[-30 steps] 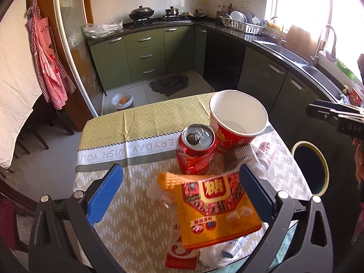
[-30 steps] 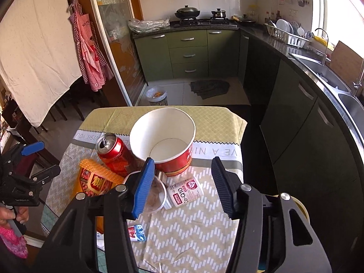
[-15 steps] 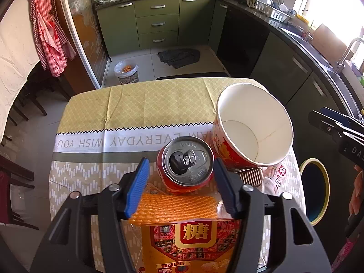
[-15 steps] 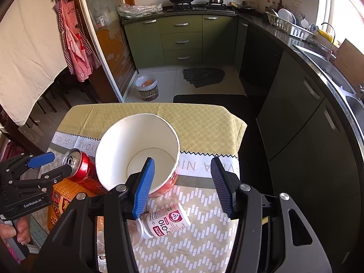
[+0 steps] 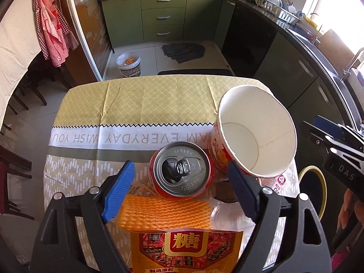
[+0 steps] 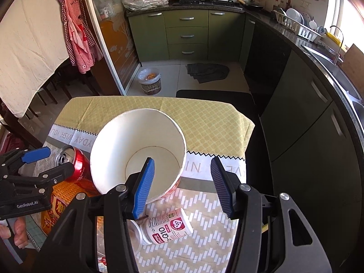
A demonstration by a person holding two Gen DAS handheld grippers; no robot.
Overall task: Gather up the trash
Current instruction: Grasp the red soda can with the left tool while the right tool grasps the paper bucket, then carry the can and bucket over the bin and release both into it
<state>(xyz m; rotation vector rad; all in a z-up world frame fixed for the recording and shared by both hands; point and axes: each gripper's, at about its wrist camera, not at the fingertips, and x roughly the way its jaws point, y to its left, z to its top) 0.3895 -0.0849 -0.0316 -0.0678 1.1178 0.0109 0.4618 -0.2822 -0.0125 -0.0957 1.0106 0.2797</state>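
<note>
The trash sits bunched at the near end of the table [image 5: 159, 100], on its yellow-and-white cloth. The left gripper [image 5: 182, 188] hangs over the red soda can [image 5: 180, 170], which stands upright with its tab already pulled; the jaws straddle it and are opening, with a gap on both sides, so nothing is gripped. That looks like a line-up for lifting the can.

The right gripper [image 6: 182, 186] hovers at the paper noodle bowl [image 6: 138, 154], left pad over the bowl's mouth and right pad outside its wall, jaws half spread and not pinching the rim, as far as I can tell. It seems set to take the wall between them.

A white supplement bottle [image 6: 168, 228] lies on its side just in front of the bowl. The orange mesh sleeve [image 5: 165, 211] and the candy bag [image 5: 185, 248] lie near the can, the bag cut off at the frame's bottom. A clear plastic piece [image 5: 224, 215] beside them is hard to identify. A bin with a yellow rim [image 5: 312, 191] peeks from beside the table, mostly hidden.
</note>
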